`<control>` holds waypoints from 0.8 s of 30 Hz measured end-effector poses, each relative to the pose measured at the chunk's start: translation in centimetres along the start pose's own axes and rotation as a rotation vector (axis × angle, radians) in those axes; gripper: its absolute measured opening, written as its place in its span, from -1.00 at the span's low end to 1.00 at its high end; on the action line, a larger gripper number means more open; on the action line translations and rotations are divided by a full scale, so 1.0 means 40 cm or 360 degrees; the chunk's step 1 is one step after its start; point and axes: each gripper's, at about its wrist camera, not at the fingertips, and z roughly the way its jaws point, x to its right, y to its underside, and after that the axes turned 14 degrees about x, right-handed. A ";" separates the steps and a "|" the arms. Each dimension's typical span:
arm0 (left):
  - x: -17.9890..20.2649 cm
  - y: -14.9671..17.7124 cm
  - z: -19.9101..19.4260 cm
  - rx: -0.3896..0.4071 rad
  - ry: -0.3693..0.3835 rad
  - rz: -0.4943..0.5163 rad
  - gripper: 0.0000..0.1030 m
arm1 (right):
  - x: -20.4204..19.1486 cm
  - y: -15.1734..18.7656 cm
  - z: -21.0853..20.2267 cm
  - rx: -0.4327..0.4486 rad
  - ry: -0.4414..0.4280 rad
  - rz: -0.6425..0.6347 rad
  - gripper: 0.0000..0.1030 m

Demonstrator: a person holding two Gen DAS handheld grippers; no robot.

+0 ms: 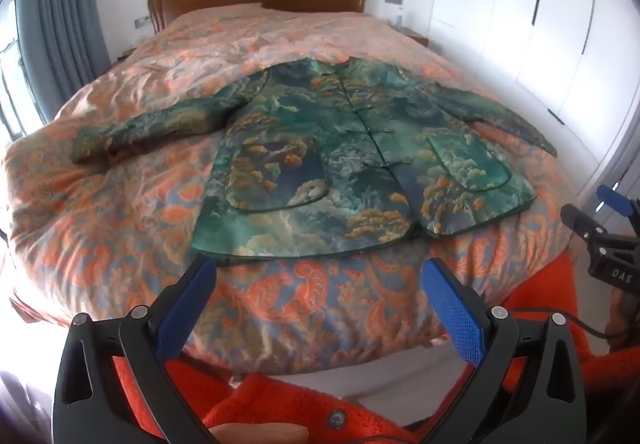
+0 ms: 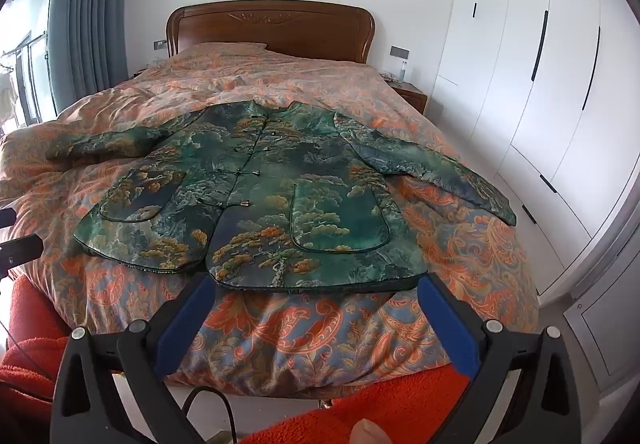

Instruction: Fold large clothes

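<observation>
A green jacket with a gold tree pattern (image 1: 344,148) lies flat and face up on the bed, buttoned, sleeves spread out to both sides; it also shows in the right wrist view (image 2: 264,196). My left gripper (image 1: 320,268) is open and empty, held just short of the jacket's hem, near its left half. My right gripper (image 2: 316,284) is open and empty, just short of the hem near the right half. The right gripper also shows at the right edge of the left wrist view (image 1: 600,228).
The bed has an orange and blue paisley duvet (image 1: 120,220) and a wooden headboard (image 2: 272,28). White wardrobes (image 2: 540,84) stand along the right, grey curtains (image 2: 84,12) on the left. A nightstand (image 2: 412,94) is by the headboard. Orange sleeves (image 2: 360,412) are below the grippers.
</observation>
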 end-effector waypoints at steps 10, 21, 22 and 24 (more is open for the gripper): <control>0.000 0.000 -0.001 0.0002 -0.0005 0.0005 0.99 | 0.004 0.001 0.005 -0.0005 -0.0010 -0.0001 1.00; -0.018 0.005 0.000 -0.0006 -0.0013 0.0001 0.99 | -0.012 0.005 0.002 -0.0008 -0.0020 -0.0004 1.00; -0.020 0.006 0.000 -0.0008 -0.0013 0.0001 0.99 | -0.014 0.005 0.001 -0.0010 -0.0021 -0.0005 1.00; -0.025 0.007 0.000 -0.0010 -0.0015 0.0002 0.99 | -0.007 0.004 0.006 -0.0021 -0.0026 0.0002 1.00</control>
